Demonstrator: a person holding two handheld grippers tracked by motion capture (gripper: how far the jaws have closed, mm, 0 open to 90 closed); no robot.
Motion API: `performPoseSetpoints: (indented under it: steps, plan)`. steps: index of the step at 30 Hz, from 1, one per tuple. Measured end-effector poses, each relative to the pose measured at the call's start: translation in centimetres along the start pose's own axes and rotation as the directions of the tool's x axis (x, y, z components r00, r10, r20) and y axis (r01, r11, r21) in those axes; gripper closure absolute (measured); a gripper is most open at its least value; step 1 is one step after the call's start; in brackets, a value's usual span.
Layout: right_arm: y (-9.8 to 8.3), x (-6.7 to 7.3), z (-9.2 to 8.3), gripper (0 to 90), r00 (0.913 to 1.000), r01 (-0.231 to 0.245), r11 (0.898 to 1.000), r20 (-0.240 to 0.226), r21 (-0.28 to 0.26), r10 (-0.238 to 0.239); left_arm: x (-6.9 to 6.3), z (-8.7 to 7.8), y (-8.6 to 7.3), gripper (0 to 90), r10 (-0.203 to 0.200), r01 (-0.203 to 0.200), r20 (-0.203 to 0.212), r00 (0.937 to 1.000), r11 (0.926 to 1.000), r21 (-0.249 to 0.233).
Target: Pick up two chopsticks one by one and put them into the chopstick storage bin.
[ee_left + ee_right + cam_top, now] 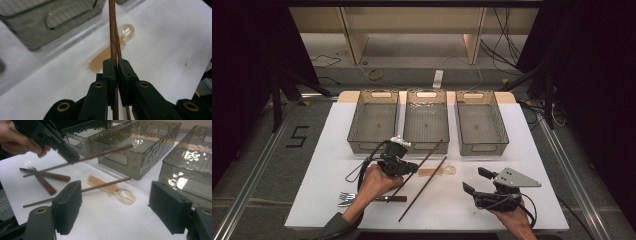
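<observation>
near the centre of the high view, the left gripper (404,167) holds one brown chopstick (424,157) lifted off the white table (522,150), its far tip reaching toward the middle basket (427,120). the second chopstick (422,190) lies flat on the table just to the right of the first one, below centre of the frame, with its upper end over a small spoon (439,171) that has an orange handle and a clear bowl.

the chopstick looks light, thin and stiff, with a smooth surface, so i judge it can slide or turn between the pads if the grip is weak. the hold sits at about the middle of its length, which seems a good place because the stick then balances and does not tip down.

in the left gripper view the jaws are pressed together on the stick, nearly closed, with the stick passing straight up between them. the right gripper (484,181) rests at the lower right of the high view; its jaws stand wide and hold nothing, pointing toward the spoon and the lying chopstick. a fork (349,196) and a knife (382,199) lie at the lower left, beside the left hand (374,182).
</observation>
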State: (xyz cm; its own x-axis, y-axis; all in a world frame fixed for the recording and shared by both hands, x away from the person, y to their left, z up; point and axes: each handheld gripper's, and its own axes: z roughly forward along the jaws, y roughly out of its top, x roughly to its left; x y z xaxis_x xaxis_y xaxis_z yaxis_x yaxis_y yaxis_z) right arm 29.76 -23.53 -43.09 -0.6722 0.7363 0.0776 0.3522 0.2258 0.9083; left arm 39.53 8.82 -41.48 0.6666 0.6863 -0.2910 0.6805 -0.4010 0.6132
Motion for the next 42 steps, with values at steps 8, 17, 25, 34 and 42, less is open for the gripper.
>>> performPoseSetpoints:
  steps: [8, 17, 25, 34, 42]
  plan:
    - [0.0, 0.0, 0.0, 27.1, 1.0000, 0.002, 1.000, 0.001, 0.002, -0.002, 1.7, -2.8, 0.9, 84.3, -0.025, 0.023, -0.024, 0.9994, 0.9971, -0.073]
    - [0.0, -0.1, 0.0, 27.1, 1.0000, -0.006, 1.000, 0.003, 0.002, 0.006, 4.4, -5.5, 1.6, 84.3, -0.074, 0.065, -0.064, 0.9952, 0.9886, -0.136]
    - [-0.1, -0.1, 0.0, 27.1, 1.0000, -0.009, 1.000, 0.000, -0.001, 0.009, 7.2, -7.0, 2.8, 84.3, -0.129, 0.108, -0.111, 0.9854, 0.9784, -0.176]
    - [-0.1, -0.1, 0.0, 27.1, 0.9999, -0.011, 1.000, -0.002, -0.001, 0.011, 9.8, -8.1, 4.8, 84.3, -0.169, 0.132, -0.164, 0.9718, 0.9672, -0.217]
    - [-0.1, -0.2, 0.0, 27.1, 0.9999, -0.013, 1.000, -0.003, 0.002, 0.013, 11.9, -8.6, 6.4, 84.3, -0.185, 0.132, -0.205, 0.9611, 0.9597, -0.248]
